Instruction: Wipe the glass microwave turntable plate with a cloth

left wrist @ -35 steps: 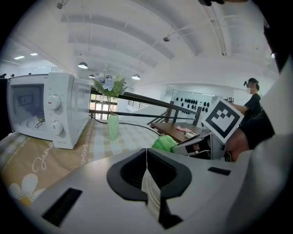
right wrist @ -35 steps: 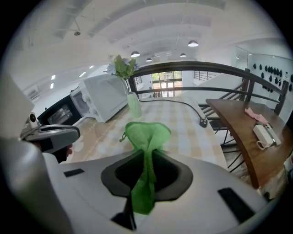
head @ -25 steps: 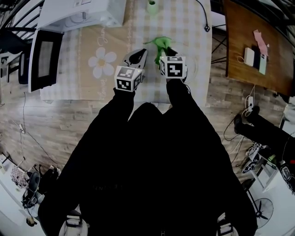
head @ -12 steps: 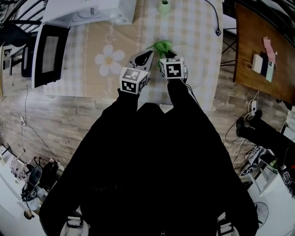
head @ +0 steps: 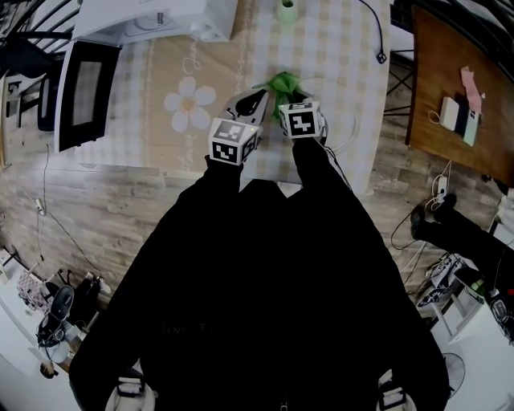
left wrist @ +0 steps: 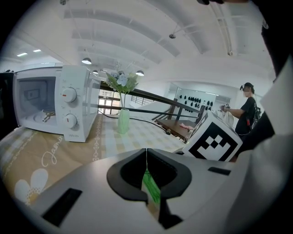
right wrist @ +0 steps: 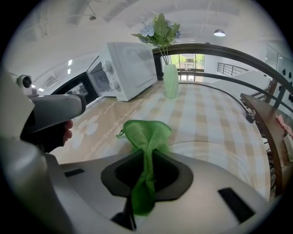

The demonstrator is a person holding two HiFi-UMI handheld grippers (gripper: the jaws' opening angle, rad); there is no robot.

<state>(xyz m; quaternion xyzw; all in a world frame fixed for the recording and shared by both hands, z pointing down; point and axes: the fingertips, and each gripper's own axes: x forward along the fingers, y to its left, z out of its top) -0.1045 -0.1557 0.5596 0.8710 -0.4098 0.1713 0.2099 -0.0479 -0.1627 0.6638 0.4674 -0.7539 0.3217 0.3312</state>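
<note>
The green cloth point(head: 281, 83) point(right wrist: 146, 135) is bunched up and pinched in my right gripper point(head: 291, 98) point(right wrist: 147, 157), which is shut on it. Its free end fans out over the near-left rim of the clear glass turntable plate point(head: 347, 120) point(right wrist: 219, 153), which lies flat on the checked tablecloth. My left gripper point(head: 255, 98) point(left wrist: 146, 153) hovers just left of the cloth with its jaws shut; only a sliver of green shows through the slit below them. Whether it touches the plate's rim is hidden.
A white microwave point(head: 161, 20) point(left wrist: 50, 105) stands at the table's far left, its door point(head: 84, 84) swung open. A green vase with flowers point(head: 287, 10) point(right wrist: 170, 80) stands at the back. A wooden side table point(head: 458, 80) is on the right, and a person point(left wrist: 247, 109) stands far off.
The head view has shifted a little since one second ago. Both grippers and the cloth stay in nearly the same place over the plate's left rim.
</note>
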